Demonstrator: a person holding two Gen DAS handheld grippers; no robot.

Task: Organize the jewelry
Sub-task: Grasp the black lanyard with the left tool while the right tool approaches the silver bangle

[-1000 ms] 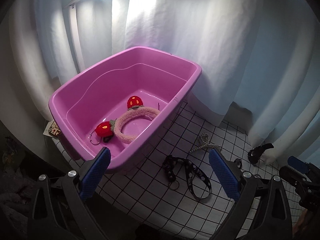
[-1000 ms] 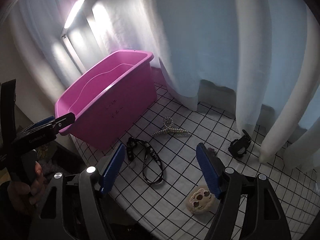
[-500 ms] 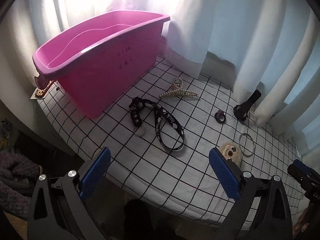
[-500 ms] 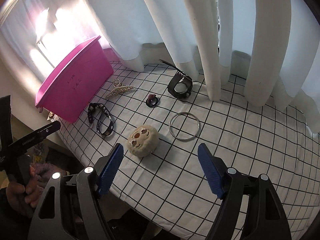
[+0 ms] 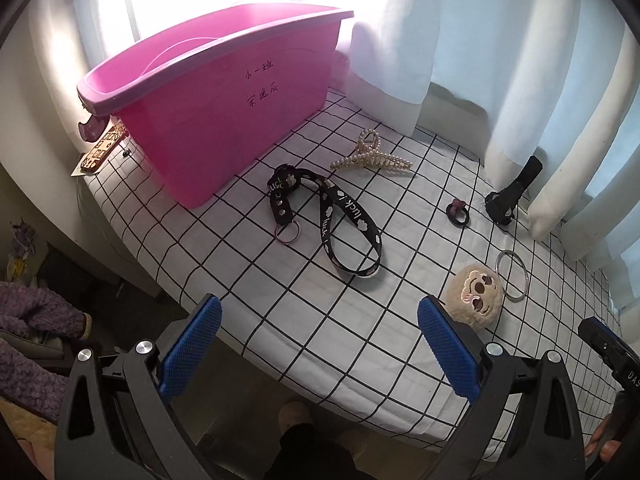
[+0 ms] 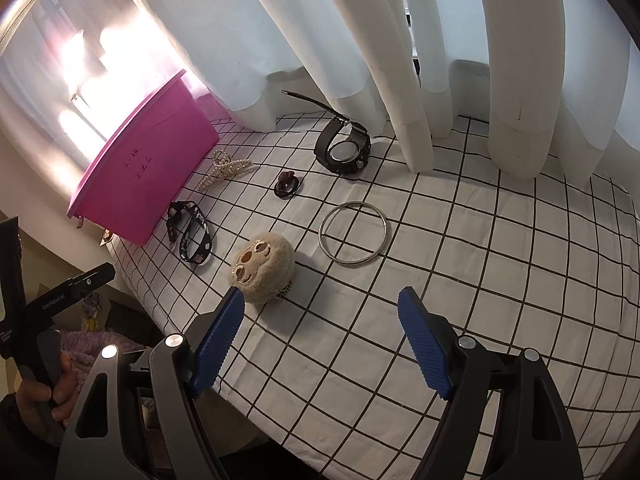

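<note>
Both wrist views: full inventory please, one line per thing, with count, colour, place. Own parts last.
bin: 1, pink, far left of the cloth, dark handwriting on its side
lanyard: 1, black with white print, metal ring on one end, beside the bin
hair clip: 1, pearl-beaded, behind the lanyard
hair tie: 1, dark, mid-cloth
watch: 1, black, by the curtain foot
bangle: 1, silver, right of the plush
plush face: 1, beige, near the front edge
tablecloth: 1, white with black grid
curtains: white, along the back
left claw: 1, black with blue pads, open, empty
right claw: 1, same build, opening, empty
</note>
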